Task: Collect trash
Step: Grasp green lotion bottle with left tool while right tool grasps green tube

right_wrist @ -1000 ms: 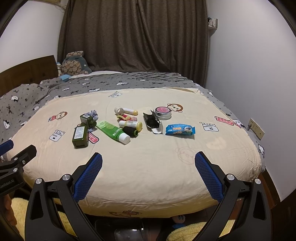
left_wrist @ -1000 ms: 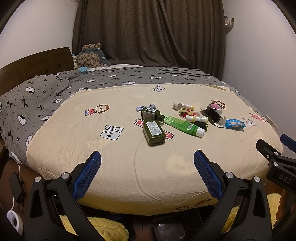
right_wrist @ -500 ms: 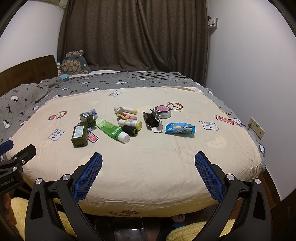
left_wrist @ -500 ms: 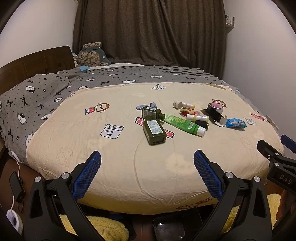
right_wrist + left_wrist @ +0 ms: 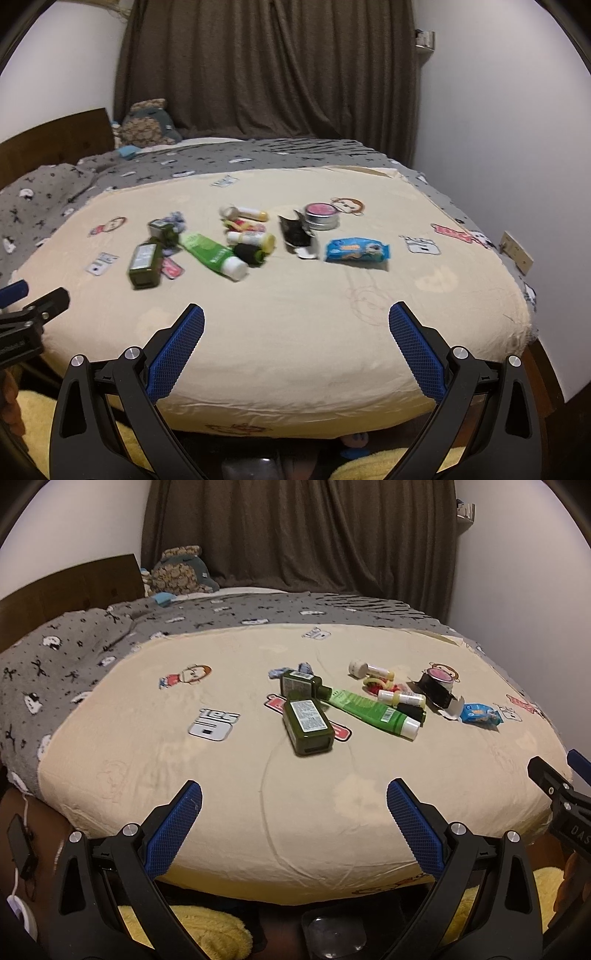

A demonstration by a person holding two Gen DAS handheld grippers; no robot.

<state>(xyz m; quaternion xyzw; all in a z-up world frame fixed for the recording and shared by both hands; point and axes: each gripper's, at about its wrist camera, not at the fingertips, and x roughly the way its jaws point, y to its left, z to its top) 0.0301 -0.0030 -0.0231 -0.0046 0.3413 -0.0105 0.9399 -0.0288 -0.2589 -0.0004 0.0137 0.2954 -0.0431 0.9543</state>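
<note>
Both grippers, left gripper (image 5: 294, 794) and right gripper (image 5: 296, 314), have edged nearer the bed (image 5: 229, 830), fingers spread and empty; nothing collected yet.

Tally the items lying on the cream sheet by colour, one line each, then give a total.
Dark green bottles: 2
Light green tube: 1
Blue snack packet: 1
Pink-lidded tin: 1
Black torn wrapper: 1
Black cap-like piece: 1
White and yellow tubes: 2
Red and yellow scrap: 1
Blue-grey crumpled scrap: 1
Total: 11
</note>
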